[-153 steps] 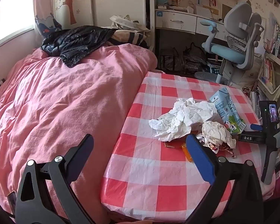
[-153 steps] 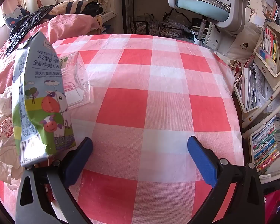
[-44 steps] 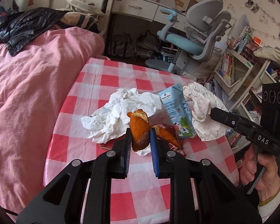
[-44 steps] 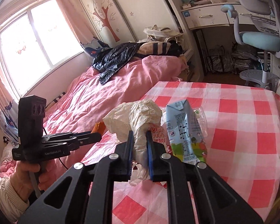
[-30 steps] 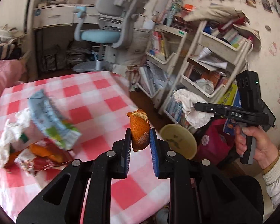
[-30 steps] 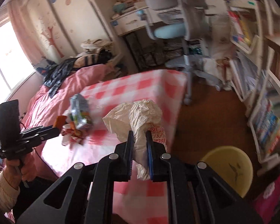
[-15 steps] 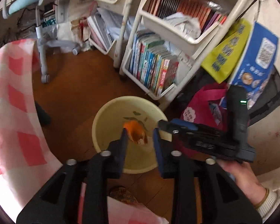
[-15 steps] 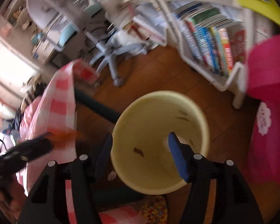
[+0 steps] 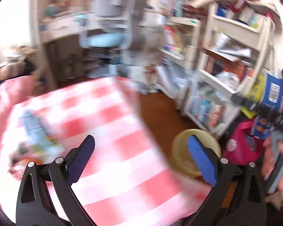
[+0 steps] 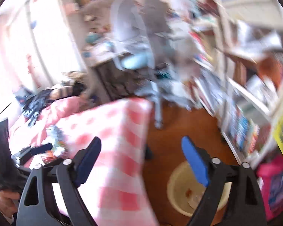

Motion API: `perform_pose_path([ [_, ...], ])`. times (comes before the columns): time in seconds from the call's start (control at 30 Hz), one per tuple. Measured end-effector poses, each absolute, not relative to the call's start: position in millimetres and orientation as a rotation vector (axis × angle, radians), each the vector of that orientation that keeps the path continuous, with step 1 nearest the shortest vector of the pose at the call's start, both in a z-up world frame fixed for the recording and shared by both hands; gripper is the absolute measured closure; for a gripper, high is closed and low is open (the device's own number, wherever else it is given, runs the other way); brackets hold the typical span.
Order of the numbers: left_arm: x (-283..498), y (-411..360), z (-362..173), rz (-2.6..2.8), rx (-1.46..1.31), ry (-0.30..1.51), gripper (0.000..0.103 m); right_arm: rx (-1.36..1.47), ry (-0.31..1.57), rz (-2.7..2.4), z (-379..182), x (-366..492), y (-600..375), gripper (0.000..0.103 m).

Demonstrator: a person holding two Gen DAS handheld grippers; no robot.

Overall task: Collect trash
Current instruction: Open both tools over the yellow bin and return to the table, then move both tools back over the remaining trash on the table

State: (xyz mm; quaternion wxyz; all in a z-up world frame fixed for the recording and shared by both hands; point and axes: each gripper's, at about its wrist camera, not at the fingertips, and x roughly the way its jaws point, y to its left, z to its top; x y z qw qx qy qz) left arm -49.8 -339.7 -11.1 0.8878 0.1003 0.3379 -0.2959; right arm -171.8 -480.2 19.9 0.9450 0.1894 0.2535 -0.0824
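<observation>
Blue pads of the left gripper point(image 9: 141, 158) stand far apart at the bottom of its view, the jaws opening, with nothing between them; the orange peel that was pinched there a second and a half ago is gone. The right gripper point(image 10: 140, 160) shows the same: jaws spreading wide and empty, where the crumpled white paper was clamped before.

Just beyond the right-hand pad in both views sits the yellow bin point(image 10: 181, 180) on the brown floor, low and right of centre. In the right wrist view a small orange-brown scrap lies inside it, most likely the dropped peel, though blur keeps me from being sure; the paper I cannot pick out. Half a second ago both cameras looked almost straight down into the bin; now they point back up across the room, and the checked table point(image 9: 107, 131) fills the lower left of each frame again.

Farther out on that table, at the left edge of the left wrist view, the milk carton point(image 9: 35, 126) and a smear of red and orange wrappers point(image 9: 26, 160) remain, too blurred to separate. So I judge one round of dumping is finished and more trash waits; both tools look ready for another pick.

The bookshelves point(image 9: 226, 60) crowd the right side, the desk chair point(image 9: 107, 37) the upper middle. Everything is streaked with motion.
</observation>
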Motion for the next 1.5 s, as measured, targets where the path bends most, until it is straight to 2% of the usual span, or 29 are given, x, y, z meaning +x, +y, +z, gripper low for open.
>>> perform_pose_path([
  [0.13, -43, -262, 7, -0.509, 0.198, 0.682, 0.008, 0.317, 0.483, -0.087, 39, -137, -415, 0.011],
  [0.33, -22, -163, 6, -0.339, 0.153, 0.651, 0.008, 0.212, 0.581, 0.012, 12, -91, -338, 0.011],
  [0.57, -2, -106, -4, -0.189, 0.185, 0.663, 0.008, 0.101, 0.627, 0.011, 4, -68, -300, 0.011],
  [0.73, 6, -86, -2, -0.202, 0.102, 0.690, 0.008, 0.072, 0.635, -0.012, 5, -67, -283, 0.010],
  [1.5, 14, -76, -2, -0.173, 0.060, 0.716, 0.008, 0.018, 0.675, -0.066, -2, -63, -289, 0.009],
])
